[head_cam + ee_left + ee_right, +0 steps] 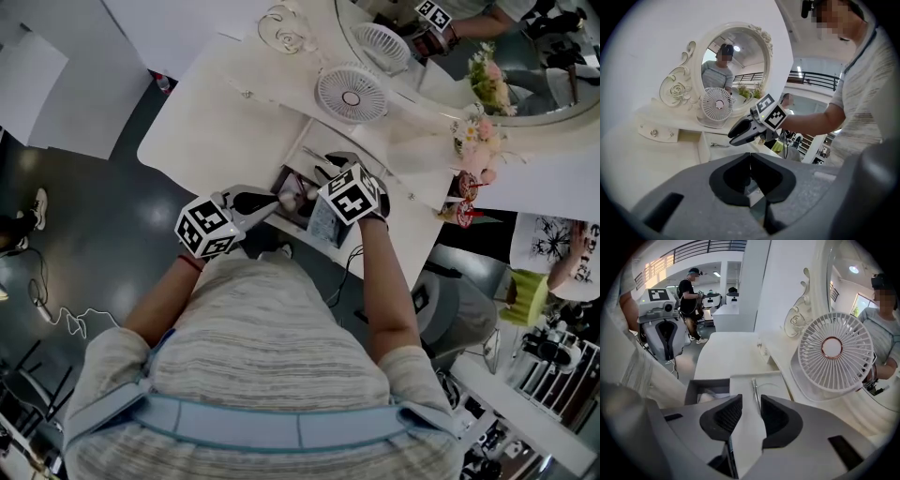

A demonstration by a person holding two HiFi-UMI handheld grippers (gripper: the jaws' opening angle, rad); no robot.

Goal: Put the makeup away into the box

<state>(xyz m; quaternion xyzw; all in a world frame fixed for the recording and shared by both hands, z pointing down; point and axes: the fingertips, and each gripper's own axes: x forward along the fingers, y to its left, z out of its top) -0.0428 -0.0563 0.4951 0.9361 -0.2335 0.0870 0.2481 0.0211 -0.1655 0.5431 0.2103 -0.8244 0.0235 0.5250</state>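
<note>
Left gripper (269, 208) and right gripper (330, 172) hover over what seems an open box (287, 180) at a white dressing table (216, 127).

Dressing table (723, 353): smooth white painted finish, satin. Fan (834, 350): white plastic. Right gripper (748, 400): matt grey shell, ribbed black pads (729, 416).

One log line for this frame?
left gripper shut | right gripper open, empty | thin silver metal tool lying on white vanity tabletop

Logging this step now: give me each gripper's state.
Left gripper: closed, jaws together, nothing seen between them.
Right gripper: open, jaws apart, empty.
</note>
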